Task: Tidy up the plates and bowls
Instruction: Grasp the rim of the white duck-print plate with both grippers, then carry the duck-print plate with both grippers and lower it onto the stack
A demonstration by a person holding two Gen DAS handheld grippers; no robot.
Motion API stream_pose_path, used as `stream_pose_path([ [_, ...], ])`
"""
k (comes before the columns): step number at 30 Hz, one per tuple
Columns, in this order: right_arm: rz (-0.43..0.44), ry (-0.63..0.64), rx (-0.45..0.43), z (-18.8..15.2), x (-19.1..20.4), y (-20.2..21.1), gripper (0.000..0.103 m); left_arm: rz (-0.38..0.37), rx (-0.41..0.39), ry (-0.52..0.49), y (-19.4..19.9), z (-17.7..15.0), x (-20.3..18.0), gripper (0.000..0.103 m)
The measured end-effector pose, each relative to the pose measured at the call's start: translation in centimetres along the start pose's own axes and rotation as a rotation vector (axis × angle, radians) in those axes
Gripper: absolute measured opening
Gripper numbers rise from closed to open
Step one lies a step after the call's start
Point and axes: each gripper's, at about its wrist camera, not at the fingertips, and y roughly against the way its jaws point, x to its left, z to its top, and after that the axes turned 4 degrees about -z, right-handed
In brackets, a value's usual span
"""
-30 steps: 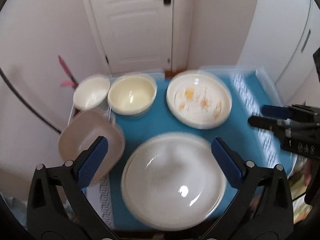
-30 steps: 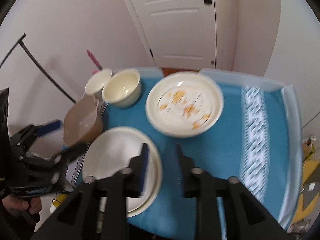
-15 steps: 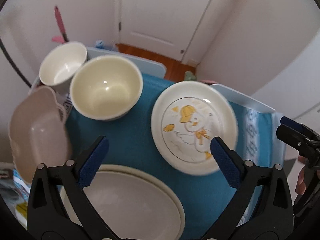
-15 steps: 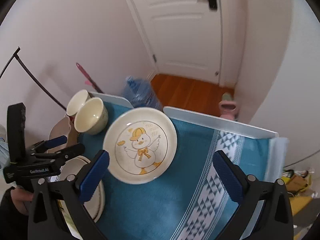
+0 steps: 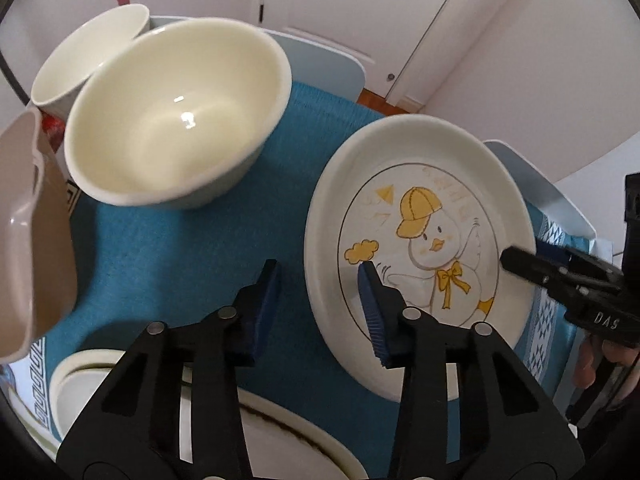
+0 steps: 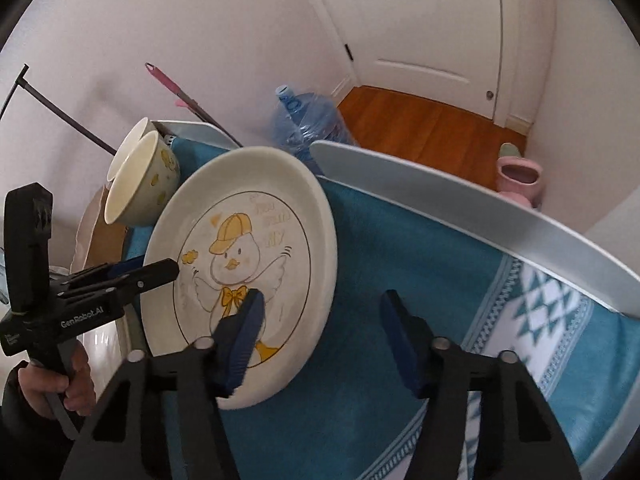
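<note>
A cream plate with a duck drawing (image 5: 424, 240) (image 6: 244, 264) lies on the blue cloth. My left gripper (image 5: 320, 308) is partly open; its right finger is over the plate's left rim and its left finger is over the cloth. My right gripper (image 6: 320, 332) is partly open; its left finger is over the plate's near rim and its right finger is over the cloth. A large cream bowl (image 5: 176, 120) (image 6: 140, 184) and a smaller white bowl (image 5: 88, 56) stand to the plate's left. A plain cream plate (image 5: 296, 432) lies under my left gripper.
A tan dish (image 5: 32, 240) stands at the table's left edge. The blue cloth (image 6: 420, 264) covers a table with a pale rim (image 6: 460, 204). Behind the table are a water jug (image 6: 308, 124), a pink-handled tool (image 6: 176, 88), a pink slipper (image 6: 520, 176) and a white door.
Both grippers have moved down and in to the duck plate from either side. Both jaws have narrowed from wide open to partly open.
</note>
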Motion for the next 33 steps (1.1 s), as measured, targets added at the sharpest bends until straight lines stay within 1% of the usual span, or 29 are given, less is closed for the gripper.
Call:
stream_pose_path([
  [1,-0.003,0.006,-0.014,0.2,-0.1,-0.1,0.047,0.002,-0.007,-0.003,0.1,-0.1,-0.1,0.036],
  [2,0.002,0.016,-0.015,0.3,0.0,-0.2,0.04,0.002,-0.008,-0.005,0.1,-0.2,-0.3,0.035],
  [3,0.003,0.023,-0.013,0.4,0.1,-0.4,0.032,0.001,-0.01,-0.005,0.1,-0.2,-0.3,0.032],
  [4,-0.002,0.028,-0.016,0.6,0.2,-0.4,0.03,-0.001,-0.014,-0.005,0.2,-0.3,-0.4,0.028],
  [5,0.0,0.033,-0.019,0.6,0.3,-0.5,0.025,-0.02,-0.018,-0.003,0.2,-0.3,-0.5,0.021],
  [6,0.009,0.037,-0.016,0.7,0.4,-0.7,0.017,-0.028,-0.02,-0.003,0.2,-0.4,-0.7,0.021],
  [14,-0.008,0.05,-0.025,0.4,0.7,-0.9,0.016,-0.005,-0.026,-0.033,0.5,-0.8,-2.2,0.02],
  [16,-0.015,0.05,-0.03,0.1,0.8,-0.7,0.016,-0.006,-0.03,-0.042,0.8,-0.8,-2.6,0.02],
  [18,-0.018,0.042,-0.035,-0.1,0.9,-0.5,0.016,-0.019,-0.041,-0.043,1.2,-0.1,-2.3,0.02],
  [22,-0.027,0.026,-0.05,-0.4,1.4,0.4,0.016,-0.045,-0.063,-0.058,3.2,0.1,-2.7,0.02],
  [26,-0.035,0.016,-0.086,-0.6,2.3,2.6,0.016,-0.063,-0.085,-0.084,6.1,0.3,-2.7,0.02],
  [31,-0.043,-0.012,-0.148,-1.2,4.7,6.2,0.016,-0.07,-0.114,-0.139,10.6,0.0,-2.1,0.02],
  [33,-0.048,-0.028,-0.167,-1.8,6.1,7.5,0.016,-0.075,-0.12,-0.157,12.1,-0.2,-1.3,0.02],
])
